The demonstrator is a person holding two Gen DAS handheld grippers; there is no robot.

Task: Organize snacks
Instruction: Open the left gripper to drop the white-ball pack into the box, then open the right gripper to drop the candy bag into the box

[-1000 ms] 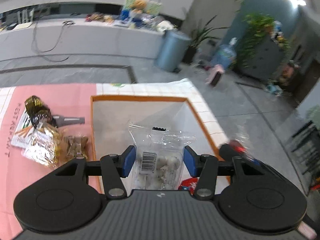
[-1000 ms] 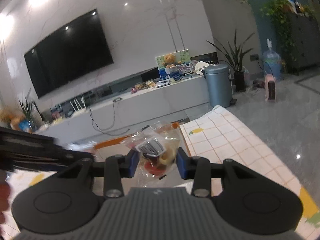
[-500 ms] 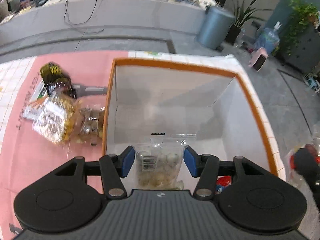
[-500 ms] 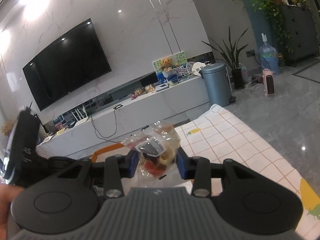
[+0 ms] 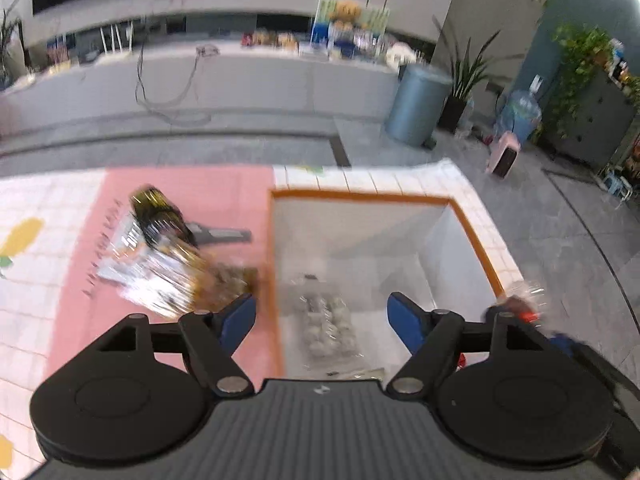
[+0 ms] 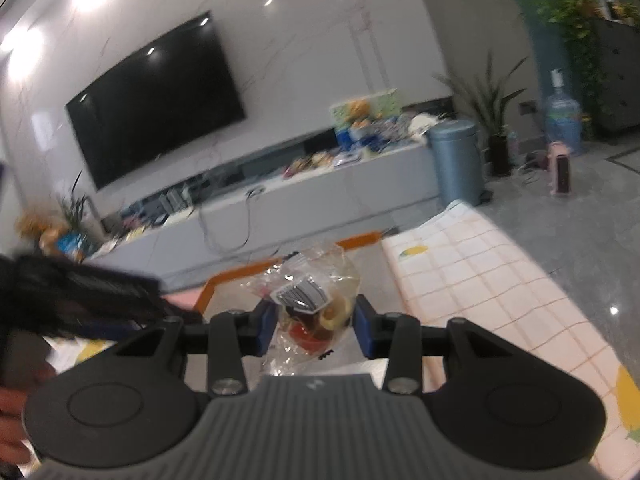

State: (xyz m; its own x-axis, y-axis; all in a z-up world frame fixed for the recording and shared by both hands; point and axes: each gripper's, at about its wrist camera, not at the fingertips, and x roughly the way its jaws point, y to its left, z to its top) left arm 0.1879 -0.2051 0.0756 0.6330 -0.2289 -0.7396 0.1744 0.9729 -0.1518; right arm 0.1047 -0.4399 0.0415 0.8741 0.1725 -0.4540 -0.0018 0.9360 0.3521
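Left wrist view looks down on the left tongs [image 5: 321, 317], whose jaws are opening wide above a white box [image 5: 440, 240] with an orange rim. A clear bag of pale round snacks [image 5: 326, 322] lies on the box floor under the gap between the blue pads, and neither pad touches it. Left of the box, on the pink mat [image 5: 192, 188], some more snack packs [image 5: 168, 256] lie in a loose heap, blurred. The box stands on a counter [image 5: 400, 180] covered with a checked cloth.

In the right wrist view, the right tongs [image 6: 314, 325] are pinching a crumpled clear bag [image 6: 308, 300] with a barcode label and red and yellow pieces inside; both pads press on its sides. This bag is held in the air just over the near part of the box rim [image 6: 240, 272]. At the left edge a blurred dark shape is the other tool, with a part of a hand [image 6: 10, 412] below it.
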